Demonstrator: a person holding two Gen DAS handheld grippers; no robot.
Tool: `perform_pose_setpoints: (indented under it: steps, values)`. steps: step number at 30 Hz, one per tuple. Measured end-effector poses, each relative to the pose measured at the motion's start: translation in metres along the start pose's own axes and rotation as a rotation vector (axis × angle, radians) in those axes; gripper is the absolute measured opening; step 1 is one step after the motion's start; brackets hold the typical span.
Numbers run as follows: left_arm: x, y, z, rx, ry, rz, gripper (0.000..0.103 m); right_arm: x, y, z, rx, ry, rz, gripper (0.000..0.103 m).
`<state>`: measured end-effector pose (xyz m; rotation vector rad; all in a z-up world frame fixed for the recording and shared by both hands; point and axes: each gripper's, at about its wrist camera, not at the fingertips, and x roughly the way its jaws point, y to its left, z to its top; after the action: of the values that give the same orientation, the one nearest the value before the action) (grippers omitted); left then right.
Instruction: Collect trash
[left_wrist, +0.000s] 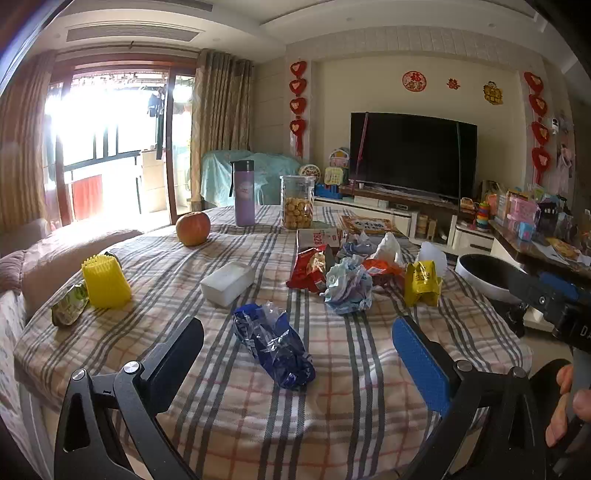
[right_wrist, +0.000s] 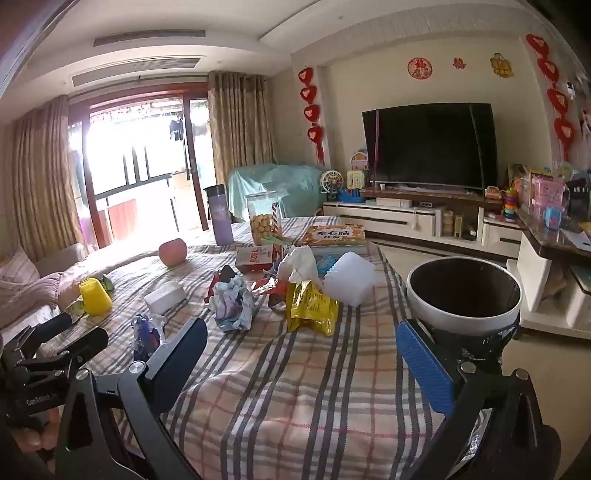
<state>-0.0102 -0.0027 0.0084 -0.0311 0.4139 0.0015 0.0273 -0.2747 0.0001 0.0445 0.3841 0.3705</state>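
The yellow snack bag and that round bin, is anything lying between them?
In the right wrist view, only bare checked tablecloth lies between the yellow snack bag and the bin; a white plastic piece sits just behind.

Each gripper (left_wrist: 297, 354) (right_wrist: 301, 354) had black linkage arms with silver screws, one black pad (left_wrist: 177, 350) and one ribbed blue pad (left_wrist: 421, 362).

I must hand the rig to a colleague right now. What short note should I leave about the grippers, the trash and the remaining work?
Left gripper: open, empty, above the blue wrapper.
Right gripper: open, empty, near the trash bin, which stands at the table's right edge.
Trash on the checked tablecloth: blue wrapper, crumpled paper, red packet, yellow packet, white tissue.
Done: nothing seems collected.
Left: all trash into the bin.
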Motion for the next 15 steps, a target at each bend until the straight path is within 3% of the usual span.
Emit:
perform_pose_setpoints:
  steps: [15]
  values:
    - [-0.0011, 0.0016, -0.0027, -0.004, -0.016, 0.008, 0.102, 0.0004, 0.0028, 0.0007, -0.008, -0.008, 0.012, 0.103]
